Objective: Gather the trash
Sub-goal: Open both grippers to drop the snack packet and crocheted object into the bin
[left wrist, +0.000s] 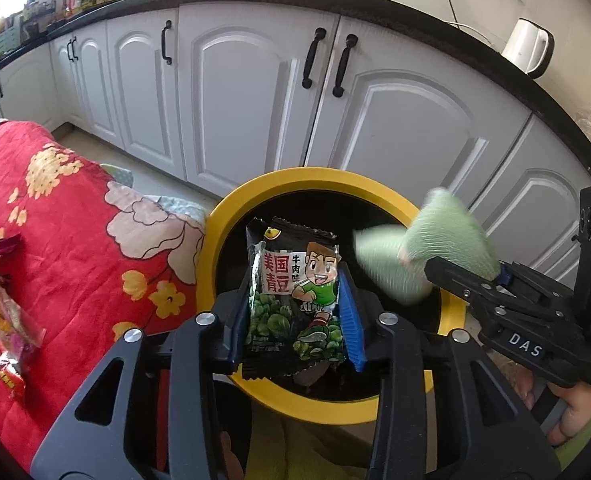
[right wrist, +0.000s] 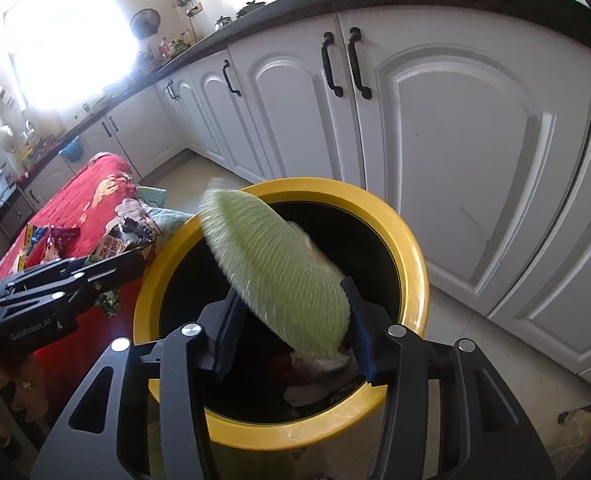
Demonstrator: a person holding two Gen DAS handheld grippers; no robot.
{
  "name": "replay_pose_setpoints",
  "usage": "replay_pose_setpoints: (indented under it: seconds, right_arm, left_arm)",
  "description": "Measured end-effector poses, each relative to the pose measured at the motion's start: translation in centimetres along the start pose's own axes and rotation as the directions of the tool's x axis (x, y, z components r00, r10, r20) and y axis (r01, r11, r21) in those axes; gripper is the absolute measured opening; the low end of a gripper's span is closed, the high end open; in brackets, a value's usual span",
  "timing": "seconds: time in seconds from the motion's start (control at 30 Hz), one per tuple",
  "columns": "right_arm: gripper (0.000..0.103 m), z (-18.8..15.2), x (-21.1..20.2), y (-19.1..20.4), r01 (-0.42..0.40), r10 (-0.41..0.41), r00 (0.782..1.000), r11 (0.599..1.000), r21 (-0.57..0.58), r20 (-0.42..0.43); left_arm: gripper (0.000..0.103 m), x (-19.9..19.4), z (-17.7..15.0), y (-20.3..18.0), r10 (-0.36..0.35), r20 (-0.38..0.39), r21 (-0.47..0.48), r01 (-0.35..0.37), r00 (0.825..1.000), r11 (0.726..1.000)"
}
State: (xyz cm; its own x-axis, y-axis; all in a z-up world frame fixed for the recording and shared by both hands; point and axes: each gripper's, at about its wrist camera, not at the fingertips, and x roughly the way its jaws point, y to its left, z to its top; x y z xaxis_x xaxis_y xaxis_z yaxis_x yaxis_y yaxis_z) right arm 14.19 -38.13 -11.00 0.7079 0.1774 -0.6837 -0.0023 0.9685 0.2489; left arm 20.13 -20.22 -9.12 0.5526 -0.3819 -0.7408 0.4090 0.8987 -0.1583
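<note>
A: Why are both grippers above the yellow bin (left wrist: 215, 240) together?

B: I think each one brings its own piece of trash there. The left gripper (left wrist: 293, 312) has a green pea snack packet (left wrist: 295, 300) standing upright between its blue fingers (left wrist: 349, 316), directly over the black opening of the bin. The fingers are partly spread. The packet seems to touch them on both sides, but I cannot tell if they press it or have let it loose.

A: And the other one?

B: The right gripper (right wrist: 291, 320) has a green sponge-like pad (right wrist: 279, 272) between its fingers, tilted, with the upper end leaning over the far-left rim of the bin (right wrist: 411, 264). The pad looks blurred, so it may be moving. These fingers are also half spread, and whether they pinch the pad I cannot tell. In my judgement, both things are held there so that they fall straight inside.

A: Is something in the bin already?

B: Yes, some crumpled trash lies at the bottom, but it is too dark to name it.

A: What about the room?

B: It is a kitchen. White cabinets (left wrist: 239, 92) with black handles stand behind the bin, under a dark table with a white kettle (left wrist: 527, 46). Beside the bin there is a red flowered blanket (left wrist: 75, 220), and more wrappers (left wrist: 3, 312) lie on it, not yet collected.
</note>
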Motion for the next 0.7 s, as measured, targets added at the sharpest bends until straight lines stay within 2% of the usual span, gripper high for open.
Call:
replay_pose_setpoints:
  seconds: [0.1,0.17,0.2,0.27,0.43,0.53,0.7]
  right_arm:
    - [0.06,0.1,-0.3,-0.2,0.005,-0.006,1.0,1.0,0.019,0.017]
    - [0.061,0.2,-0.5,-0.2,0.012,-0.012,1.0,1.0,0.016,0.024]
    - [0.062,0.3,-0.5,-0.1,0.016,-0.016,0.999,1.0,0.016,0.029]
    - [0.066,0.4,-0.8,-0.2,0.02,-0.021,0.999,1.0,0.023,0.041]
    - [0.074,0.6,-1.3,-0.2,0.029,-0.031,0.997,0.999,0.026,0.066]
    - [0.079,0.6,-1.6,-0.1,0.032,-0.034,0.996,0.999,0.026,0.076]
    - [0.08,0.8,-1.9,0.2,0.033,-0.035,0.996,0.999,0.022,0.087]
  left_arm:
    - [0.053,0.0,-0.1,0.5,0.006,-0.002,-0.021,-0.006,1.0,1.0]
    - [0.057,-0.2,-0.2,0.8,0.008,0.001,-0.032,-0.008,1.0,0.999]
    - [0.063,-0.3,-0.2,0.9,0.012,0.003,-0.035,-0.012,1.0,0.999]
    - [0.068,-0.6,-0.2,1.2,0.01,0.006,-0.05,-0.01,1.0,0.999]
    - [0.092,-1.8,-0.2,1.7,0.021,0.033,-0.062,-0.019,0.999,0.998]
    - [0.092,-2.5,-0.2,1.8,0.036,0.045,-0.055,-0.033,0.998,0.998]
    - [0.092,-3.3,-0.2,2.2,0.051,0.056,-0.064,-0.047,0.997,0.997]
